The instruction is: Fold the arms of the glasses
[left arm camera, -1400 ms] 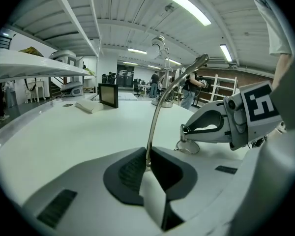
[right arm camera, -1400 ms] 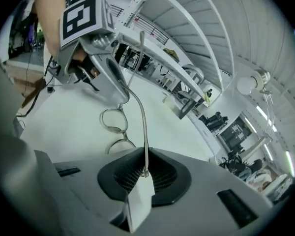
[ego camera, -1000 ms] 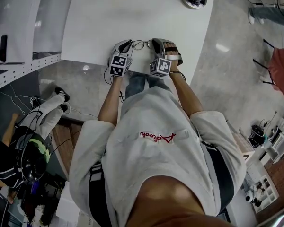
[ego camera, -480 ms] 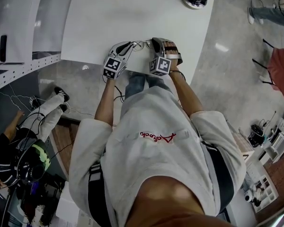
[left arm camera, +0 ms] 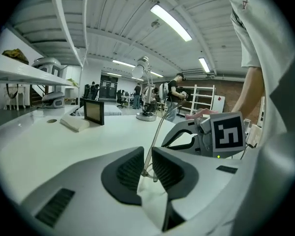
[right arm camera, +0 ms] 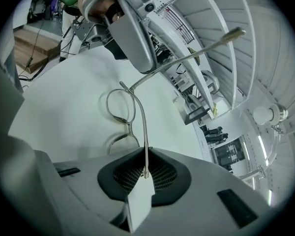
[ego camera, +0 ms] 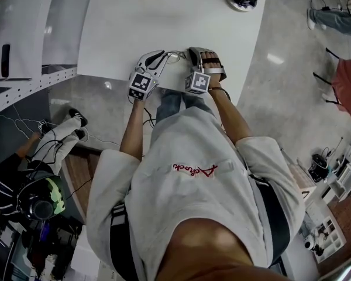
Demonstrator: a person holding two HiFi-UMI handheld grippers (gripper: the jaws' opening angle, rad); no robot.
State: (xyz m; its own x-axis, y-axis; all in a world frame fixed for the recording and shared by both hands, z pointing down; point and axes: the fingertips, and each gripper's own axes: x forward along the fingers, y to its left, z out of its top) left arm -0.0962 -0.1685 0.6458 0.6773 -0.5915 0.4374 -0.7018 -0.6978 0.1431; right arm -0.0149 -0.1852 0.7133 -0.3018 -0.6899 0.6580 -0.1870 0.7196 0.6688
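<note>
While the person (ego camera: pixel 187 174) leans over the near edge of the white table (ego camera: pixel 164 16), both grippers are up at that edge, close together, with the glasses (right arm camera: pixel 122 107) strung between them. Right gripper (right arm camera: pixel 146 173) first: jaws pinched narrow on the tip of one arm, the thin metal running straight out of the pads to the front of the frame. No gap there, that's a firm hold. Over to the left gripper (left arm camera: pixel 146 168): its jaws stand only a little apart, and the other arm rises through the slot between the pads. The gap looks wider than the arm, so the pads are not pressing on it. From the right gripper view that second arm is unfolded, slanting up past the left gripper to its thicker tip. The two lenses sit low over the table, a soft shadow under them; touching or just clear, I can't tell. In the head view the glasses are a small glint between the two sets of jaws. Farther back on the table, a small dark screen (left arm camera: pixel 93 112) stands upright with a flat white block (left arm camera: pixel 76 124) just beside it.
</note>
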